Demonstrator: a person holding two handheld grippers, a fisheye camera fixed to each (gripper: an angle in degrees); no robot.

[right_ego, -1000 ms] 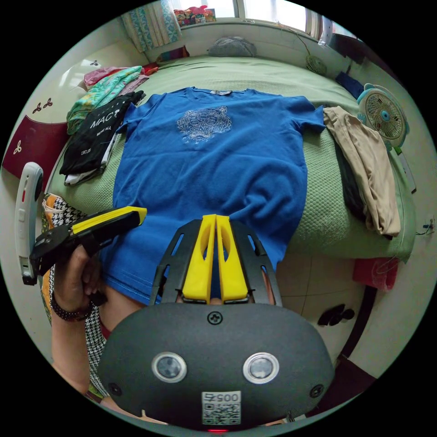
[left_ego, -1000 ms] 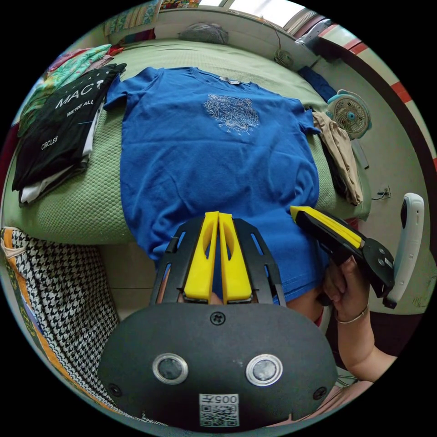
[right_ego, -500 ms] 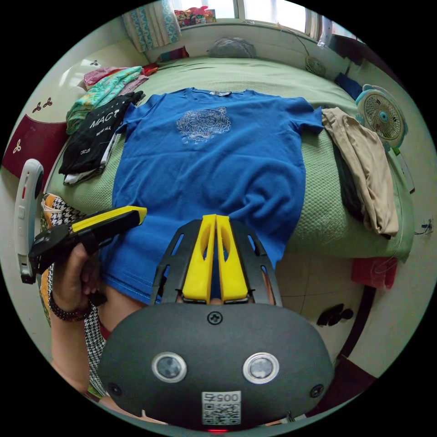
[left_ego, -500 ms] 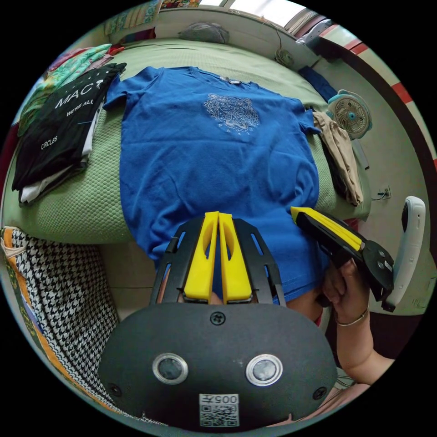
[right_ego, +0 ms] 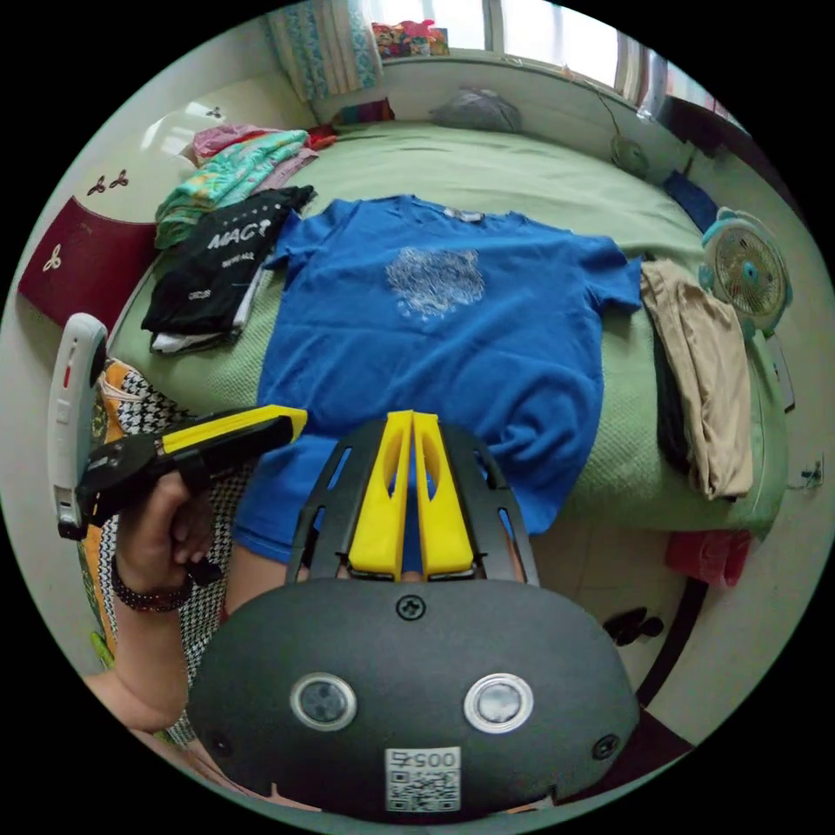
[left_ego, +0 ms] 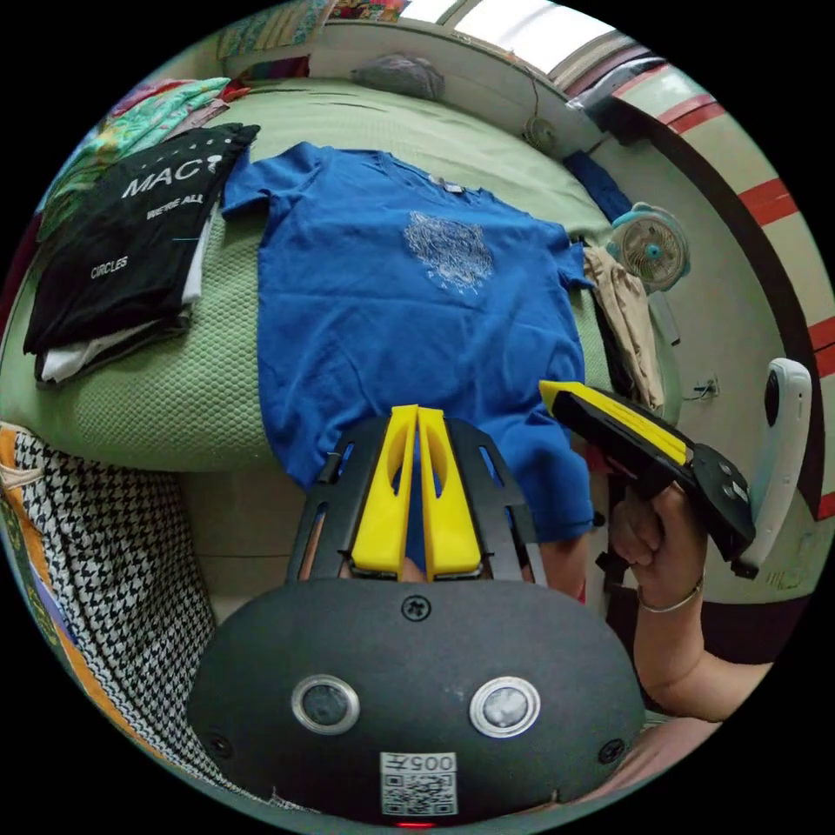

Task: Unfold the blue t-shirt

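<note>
Blue t-shirt (right_ego: 444, 348) lay flat, frame centre, on green bed (right_ego: 522, 174), hem overhanging edge. Left tongs (left_ego: 417, 417) and right tongs (right_ego: 411, 422) clenched, apparently pinching hem. Judged soft, light, limp; best gripped at hem corners.

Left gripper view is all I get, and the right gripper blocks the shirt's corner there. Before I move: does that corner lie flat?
Observer: No. In the right gripper view the blue t-shirt is rippled into soft folds near that corner, where it goes over the edge of the bed.
Operator: Anything on the floor on that side?
Observer: Yes, a pair of dark slippers, I think, lies on the floor beside the bed.
</note>
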